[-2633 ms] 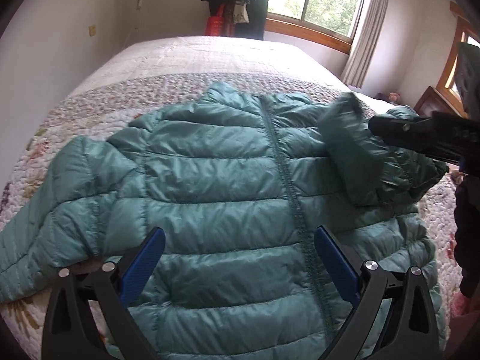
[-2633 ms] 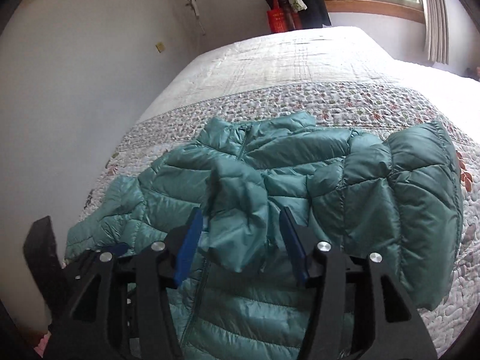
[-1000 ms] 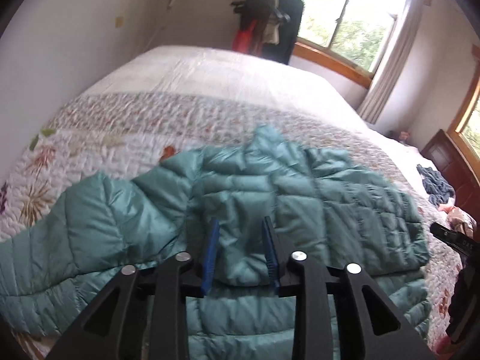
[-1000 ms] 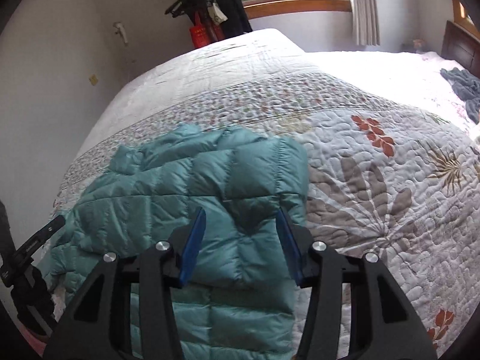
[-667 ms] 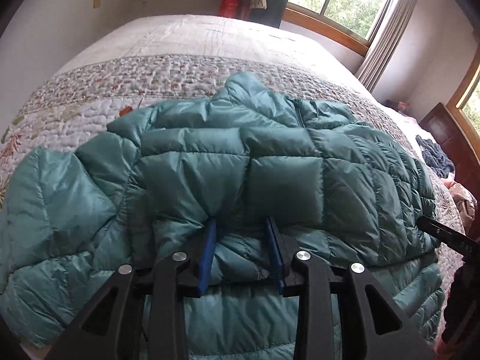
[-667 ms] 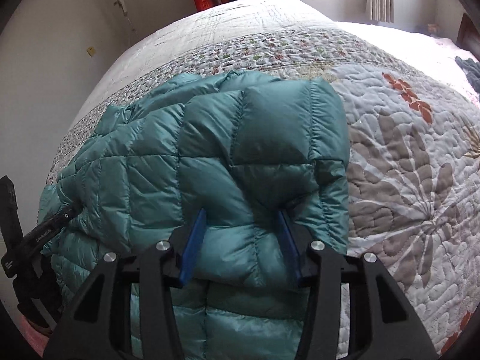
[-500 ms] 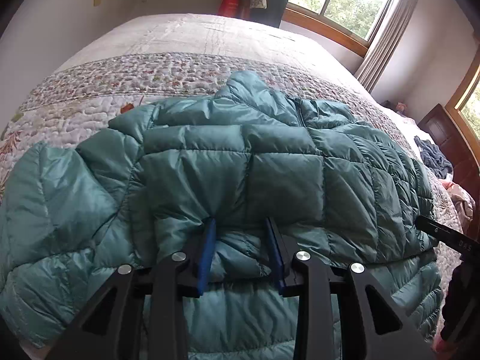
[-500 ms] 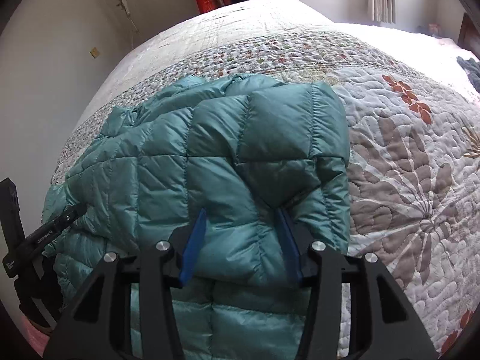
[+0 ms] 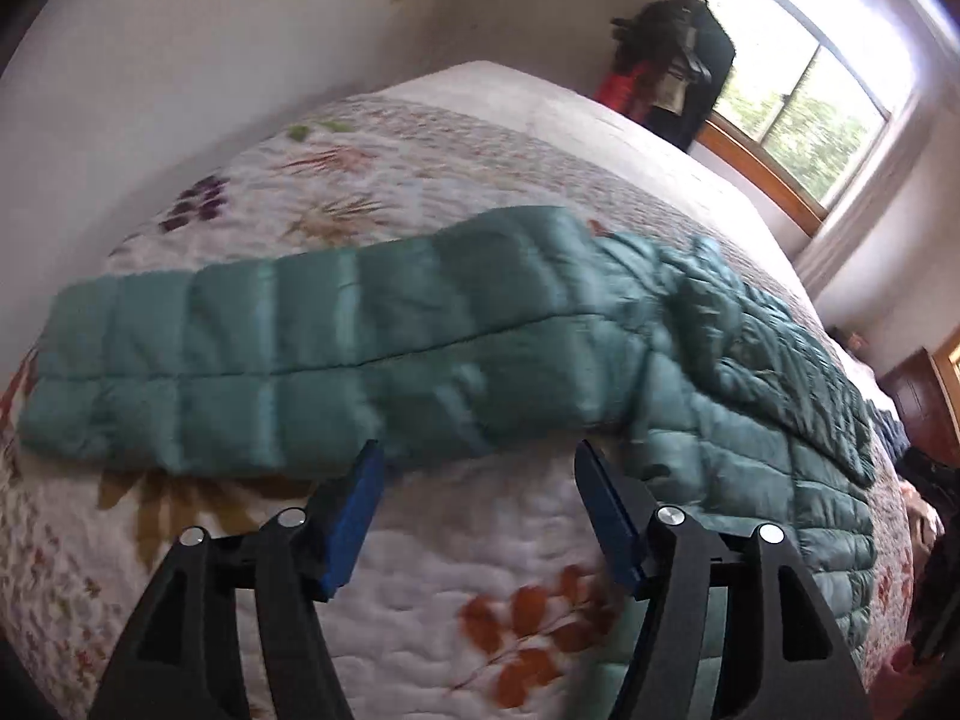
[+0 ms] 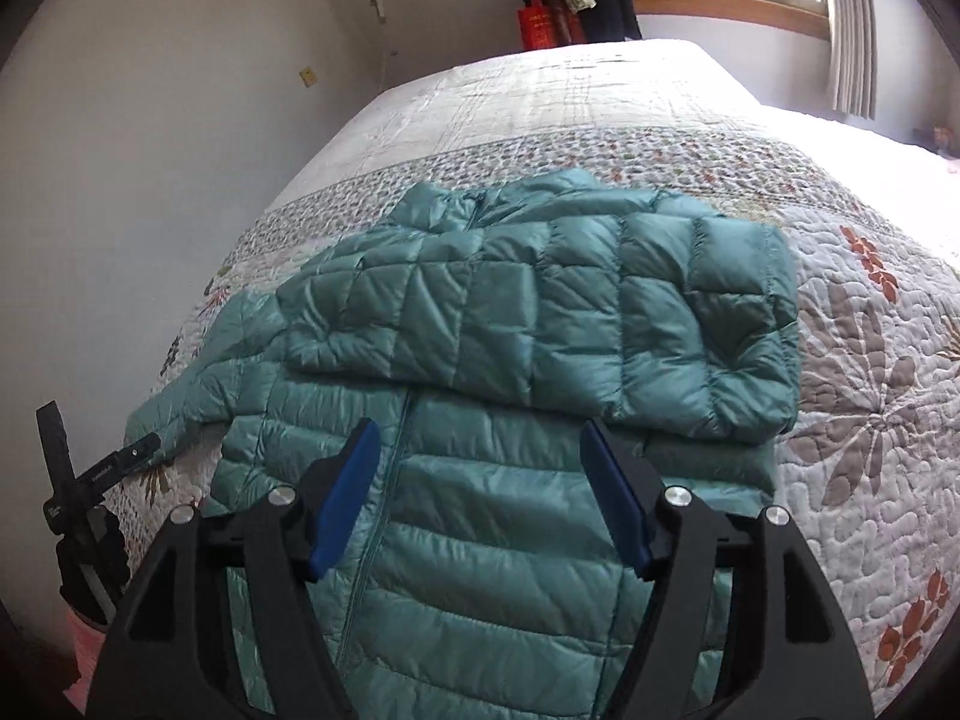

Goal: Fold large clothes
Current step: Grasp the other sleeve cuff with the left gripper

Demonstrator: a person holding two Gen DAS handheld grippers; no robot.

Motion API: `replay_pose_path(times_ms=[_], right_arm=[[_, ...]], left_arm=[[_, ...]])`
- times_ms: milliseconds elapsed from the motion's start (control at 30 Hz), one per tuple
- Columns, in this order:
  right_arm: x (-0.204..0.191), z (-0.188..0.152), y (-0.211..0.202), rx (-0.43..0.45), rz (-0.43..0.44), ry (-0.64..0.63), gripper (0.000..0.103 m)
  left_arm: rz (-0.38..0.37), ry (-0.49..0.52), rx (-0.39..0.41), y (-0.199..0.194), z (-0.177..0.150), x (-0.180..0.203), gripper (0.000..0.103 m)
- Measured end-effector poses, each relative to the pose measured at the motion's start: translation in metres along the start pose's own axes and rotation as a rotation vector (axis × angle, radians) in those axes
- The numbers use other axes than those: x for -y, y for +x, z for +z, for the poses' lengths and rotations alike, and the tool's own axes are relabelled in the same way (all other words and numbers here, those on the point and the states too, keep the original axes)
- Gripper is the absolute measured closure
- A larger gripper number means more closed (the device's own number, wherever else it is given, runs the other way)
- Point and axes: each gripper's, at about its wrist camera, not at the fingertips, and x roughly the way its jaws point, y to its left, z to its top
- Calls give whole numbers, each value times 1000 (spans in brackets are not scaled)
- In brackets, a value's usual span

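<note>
two grippers, both empty | left gripper [image 9: 474, 468]: jaws apart, just short of the outstretched sleeve [image 9: 288, 354] | right gripper [image 10: 477, 450]: jaws apart, above the teal puffer jacket [image 10: 510, 420] | jacket lies flat on floral quilt [image 10: 870, 420], one sleeve folded across its chest

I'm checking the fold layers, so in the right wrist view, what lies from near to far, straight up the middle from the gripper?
Right gripper with blue-padded fingers → teal quilted puffer jacket's zipped front → sleeve folded across its chest → jacket collar → floral quilted bedspread → red bag by the far wall.
</note>
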Motion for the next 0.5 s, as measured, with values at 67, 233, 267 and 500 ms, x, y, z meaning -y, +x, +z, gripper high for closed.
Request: replay_pose_path(times_ms=[67,233,267,500], right_arm=[[-8,-8,10,-28,-2,-7,34],[-17,-22,41,-98,-10,-12,34],[-17,-24,47,-108,-6,-9,34],[-4,-27,66,-114,-23,8,34]], left_arm=[[55,-67,0,-2,-3,-34,37],[91,-231,13,7,0,-98,37],[89,-263,15,11,2,-108,37],[32,-405,62,24,16,-138,39]])
